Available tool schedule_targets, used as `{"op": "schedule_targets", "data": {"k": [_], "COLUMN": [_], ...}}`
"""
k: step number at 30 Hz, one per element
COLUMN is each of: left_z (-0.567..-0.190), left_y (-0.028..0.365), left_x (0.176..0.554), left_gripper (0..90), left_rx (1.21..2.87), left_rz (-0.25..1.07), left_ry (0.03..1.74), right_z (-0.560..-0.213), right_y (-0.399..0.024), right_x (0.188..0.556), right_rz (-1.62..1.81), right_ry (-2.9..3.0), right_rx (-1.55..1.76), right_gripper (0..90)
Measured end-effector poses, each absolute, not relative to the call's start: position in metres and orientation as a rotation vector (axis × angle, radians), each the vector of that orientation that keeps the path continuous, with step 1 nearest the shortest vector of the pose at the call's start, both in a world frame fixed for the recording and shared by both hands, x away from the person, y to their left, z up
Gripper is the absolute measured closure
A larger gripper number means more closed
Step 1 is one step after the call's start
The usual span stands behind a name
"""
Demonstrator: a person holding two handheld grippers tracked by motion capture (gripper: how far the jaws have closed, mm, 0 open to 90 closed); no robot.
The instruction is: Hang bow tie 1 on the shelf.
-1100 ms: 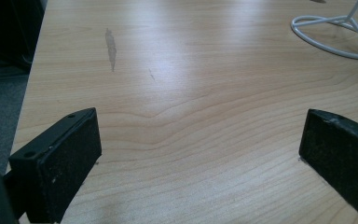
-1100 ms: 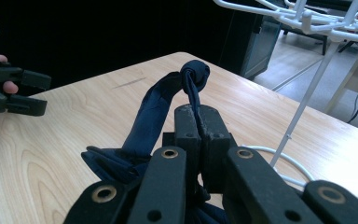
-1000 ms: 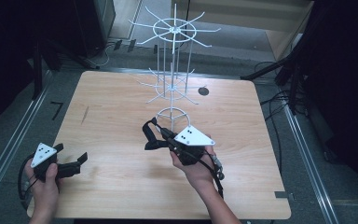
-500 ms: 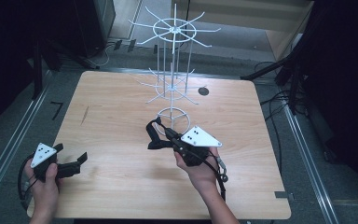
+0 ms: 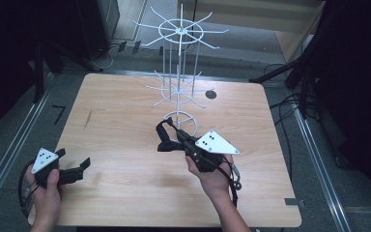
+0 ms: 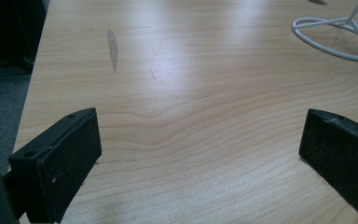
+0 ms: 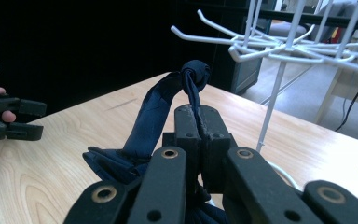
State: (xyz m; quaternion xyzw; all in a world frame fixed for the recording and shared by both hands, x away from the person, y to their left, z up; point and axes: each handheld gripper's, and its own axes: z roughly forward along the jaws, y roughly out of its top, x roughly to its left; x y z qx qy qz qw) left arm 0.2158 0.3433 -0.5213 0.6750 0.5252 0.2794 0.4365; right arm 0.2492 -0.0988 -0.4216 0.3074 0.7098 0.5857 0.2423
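My right gripper (image 5: 179,139) is shut on a dark navy cloth band (image 5: 164,137) just in front of the white wire rack's base ring (image 5: 181,121). In the right gripper view the band's knot (image 7: 195,73) sticks up above the closed pads (image 7: 199,116), and the rest of the band (image 7: 144,126) loops down to the left. The rack (image 5: 178,87) carries tiers of bare hooks (image 7: 284,46). My left gripper (image 5: 72,159) rests at the table's near left corner, open with nothing between its pads (image 6: 56,154).
The wooden table (image 5: 125,125) has a round cable hole (image 5: 211,94) behind the rack. Dark stands and cables ring the table on the floor. The rack's base ring (image 6: 331,32) lies far ahead of the left gripper's jaws.
My right gripper, still holding the cloth band, has drifted slightly to the right. The left gripper has stayed where it was.
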Motion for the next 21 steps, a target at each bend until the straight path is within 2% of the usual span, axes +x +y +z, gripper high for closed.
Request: {"op": "schedule_targets", "data": {"k": [21], "left_z": [-0.521], "left_y": [0.343], "left_x": [0.215], "left_gripper": [0.0], "left_rx": [1.678], "left_rz": [0.694], "left_ry": [1.307], "right_z": [-0.407], "right_y": [-0.107], "right_x": [0.247], "right_rz": [1.641], "right_ry": [1.873], "right_rx": [0.83], "right_gripper": [88.8]}}
